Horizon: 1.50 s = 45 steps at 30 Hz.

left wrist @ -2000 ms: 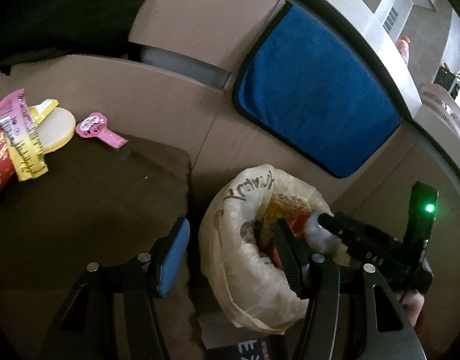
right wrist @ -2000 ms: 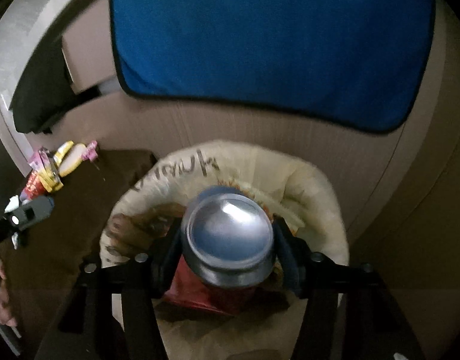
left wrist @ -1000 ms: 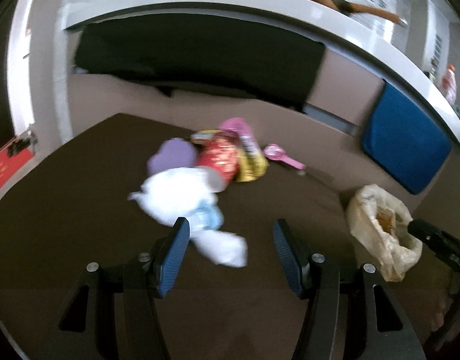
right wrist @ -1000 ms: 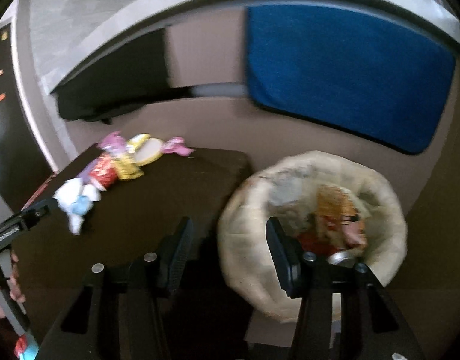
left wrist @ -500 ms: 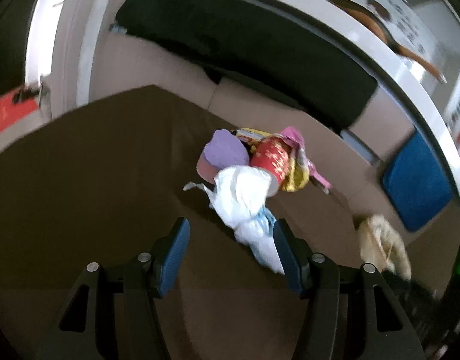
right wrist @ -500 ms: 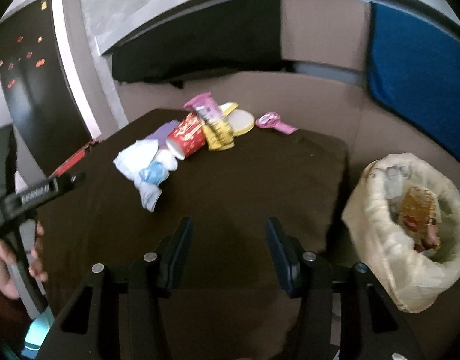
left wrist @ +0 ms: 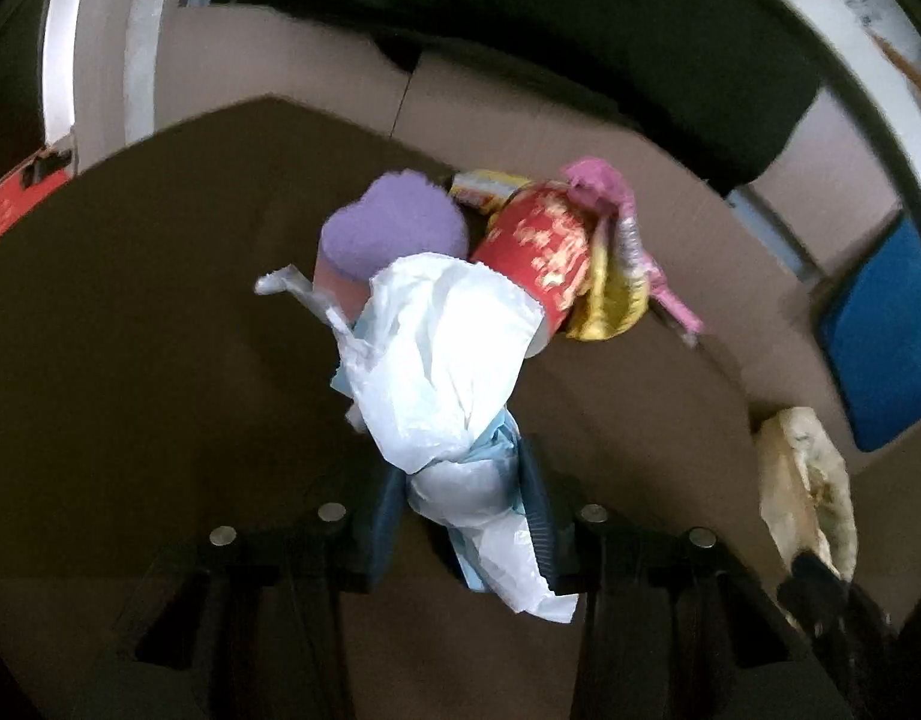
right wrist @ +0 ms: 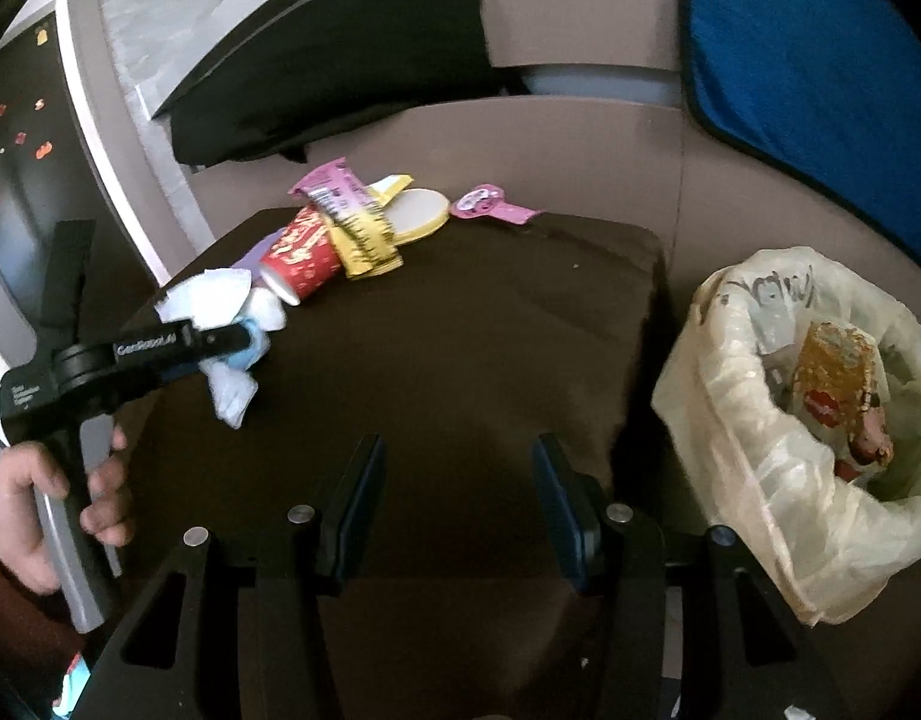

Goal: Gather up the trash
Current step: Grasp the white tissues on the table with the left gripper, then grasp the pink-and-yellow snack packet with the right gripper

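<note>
The left claw, jaws just closing, pinches the white wrapper beside a red cup; the right claw hangs wide over the bare worktop.

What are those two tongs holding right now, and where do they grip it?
The left tongs have just closed on the white crumpled wrapper, pinching its near end. The right tongs hold nothing.

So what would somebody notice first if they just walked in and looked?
Probably the crumpled white plastic bag on the dark table, with the left tool closing around its lower end. Right behind it lies a bright red paper cup on its side among pink and yellow wrappers. Off the table's right edge stands the pale trash bag, open and partly filled.
</note>
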### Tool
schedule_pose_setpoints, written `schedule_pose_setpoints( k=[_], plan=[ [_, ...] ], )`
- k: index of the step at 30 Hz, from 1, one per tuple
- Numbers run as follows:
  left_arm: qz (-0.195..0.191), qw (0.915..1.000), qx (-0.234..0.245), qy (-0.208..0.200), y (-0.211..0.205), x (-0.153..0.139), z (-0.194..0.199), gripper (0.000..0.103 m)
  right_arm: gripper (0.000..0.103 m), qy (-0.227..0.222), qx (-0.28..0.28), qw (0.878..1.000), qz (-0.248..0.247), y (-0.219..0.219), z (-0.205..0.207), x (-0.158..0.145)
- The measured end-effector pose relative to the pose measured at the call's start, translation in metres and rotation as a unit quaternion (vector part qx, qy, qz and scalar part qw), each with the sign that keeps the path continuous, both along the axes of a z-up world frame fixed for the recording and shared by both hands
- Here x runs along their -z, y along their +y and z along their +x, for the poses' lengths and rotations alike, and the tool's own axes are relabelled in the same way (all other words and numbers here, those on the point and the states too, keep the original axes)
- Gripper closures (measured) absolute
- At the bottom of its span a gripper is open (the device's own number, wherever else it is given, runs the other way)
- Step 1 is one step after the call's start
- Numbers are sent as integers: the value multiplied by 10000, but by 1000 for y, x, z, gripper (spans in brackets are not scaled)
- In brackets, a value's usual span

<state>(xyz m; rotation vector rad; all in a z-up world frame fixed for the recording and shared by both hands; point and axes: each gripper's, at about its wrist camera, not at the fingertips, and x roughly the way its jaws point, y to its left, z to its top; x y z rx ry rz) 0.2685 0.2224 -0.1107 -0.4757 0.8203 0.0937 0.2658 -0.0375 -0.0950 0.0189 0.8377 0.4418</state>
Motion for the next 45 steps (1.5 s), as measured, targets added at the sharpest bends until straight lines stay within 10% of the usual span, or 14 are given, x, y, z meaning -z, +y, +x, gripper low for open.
schedule_pose_setpoints(
  k=[14,28,45],
  plan=[
    [308,9988,-115,-367,43,-27,-52,66,55,-638,-1319,9892,7,94,77,-34],
    [50,9990,168,-415,55,-13,-44,66,68,-222,-1051,9942,-80,158,162,-8],
    [343,9932,719,-853,-9,-51,-42,66,84,-308,-951,9950,22,70,66,-56]
  ],
)
